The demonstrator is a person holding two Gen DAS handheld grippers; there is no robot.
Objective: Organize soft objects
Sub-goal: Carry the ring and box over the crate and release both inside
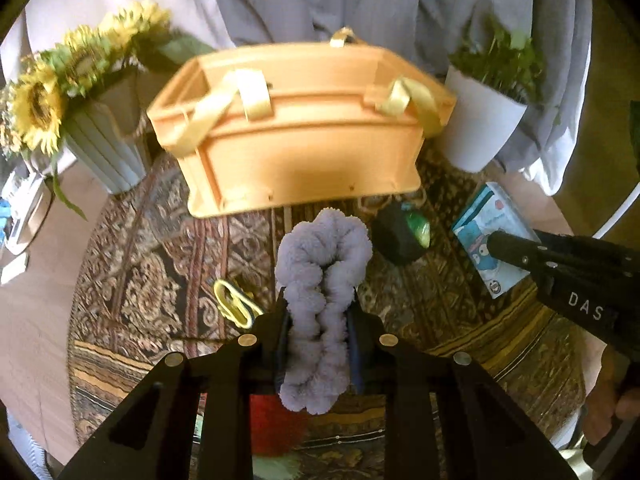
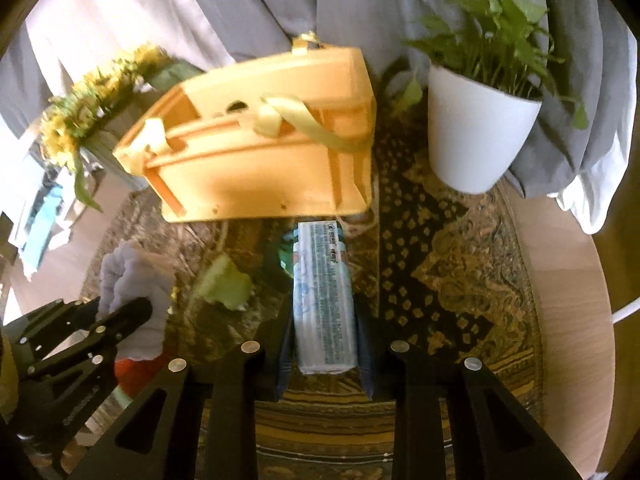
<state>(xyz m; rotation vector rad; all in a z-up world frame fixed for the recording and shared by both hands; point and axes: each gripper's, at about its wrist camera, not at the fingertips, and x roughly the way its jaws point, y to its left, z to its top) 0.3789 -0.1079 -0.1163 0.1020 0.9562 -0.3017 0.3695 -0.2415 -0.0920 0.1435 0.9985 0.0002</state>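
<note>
While the peach-orange ribbed plastic storage basket with pale yellow ribbon handles [image 1: 304, 136] is standing at the back of the patterned woven rug [image 1: 152, 264], both tools are hanging in front of it with loads. It looks rigid and open-topped, so it is probably where the soft things are going.

Next in size, the fluffy lavender chenille cloth [image 1: 320, 280] is drooping in twisted folds between the fingers of the left gripper [image 1: 318, 308], which is clamping it near its lower part, clear of the rug. It is likely light, limp and squashy; a pinch on a thick bunched fold should be holding better than one on a loose end.

Smaller, the soft blue-and-white printed tissue pack [image 2: 322, 300] is sitting lengthways in the right gripper [image 2: 324, 320], whose fingers are pressing its two long sides. Its plastic film looks slick, and the contents will be yielding, so a mid-length hold seems safest.

A small green-and-black object [image 1: 402, 238] is lying just before the basket.
</note>
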